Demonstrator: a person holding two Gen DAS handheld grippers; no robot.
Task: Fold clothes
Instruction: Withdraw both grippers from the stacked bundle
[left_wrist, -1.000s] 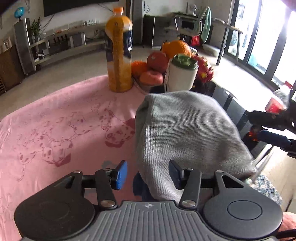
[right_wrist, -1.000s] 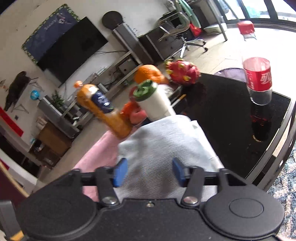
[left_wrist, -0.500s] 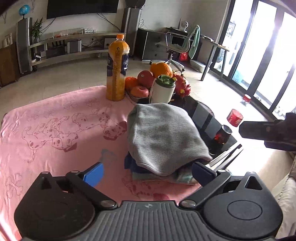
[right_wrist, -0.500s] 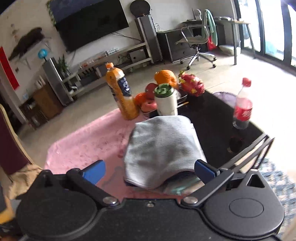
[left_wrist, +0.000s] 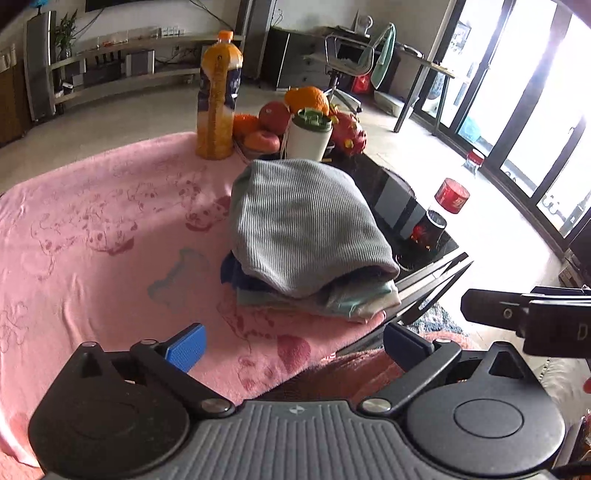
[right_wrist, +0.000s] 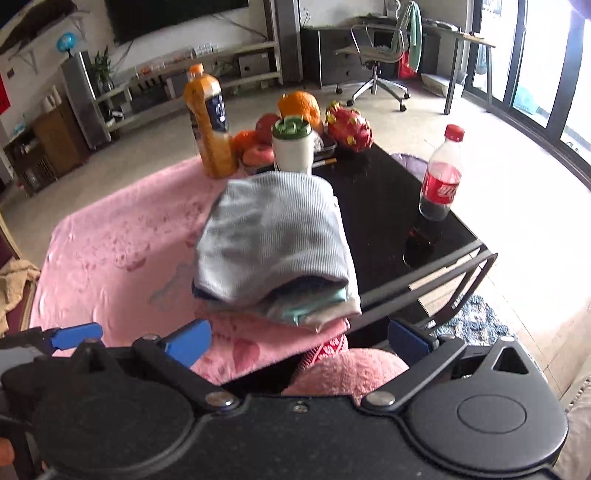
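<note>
A folded grey ribbed garment (left_wrist: 303, 225) (right_wrist: 273, 236) lies on top of a small stack of folded clothes (left_wrist: 332, 299) (right_wrist: 306, 306) on the pink cloth (left_wrist: 92, 221) (right_wrist: 122, 236) that covers the table. My left gripper (left_wrist: 291, 347) hangs open above the near edge of the cloth, short of the stack, with nothing between its fingers. My right gripper (right_wrist: 299, 338) is open too and empty, back from the stack. The right gripper's body shows at the right edge of the left wrist view; a blue pad of the left gripper shows at the left edge of the right wrist view.
Behind the stack stand an orange juice bottle (left_wrist: 218, 99) (right_wrist: 208, 122), a white cup with a green lid (left_wrist: 308, 134) (right_wrist: 291, 146) and a bowl of fruit (left_wrist: 273, 118) (right_wrist: 280, 122). A cola bottle (right_wrist: 439, 177) stands on the bare black glass tabletop (right_wrist: 376, 199) to the right.
Both grippers opened wide, let go of the grey garment and drew back and up from it. The garment now rests on the stack.
</note>
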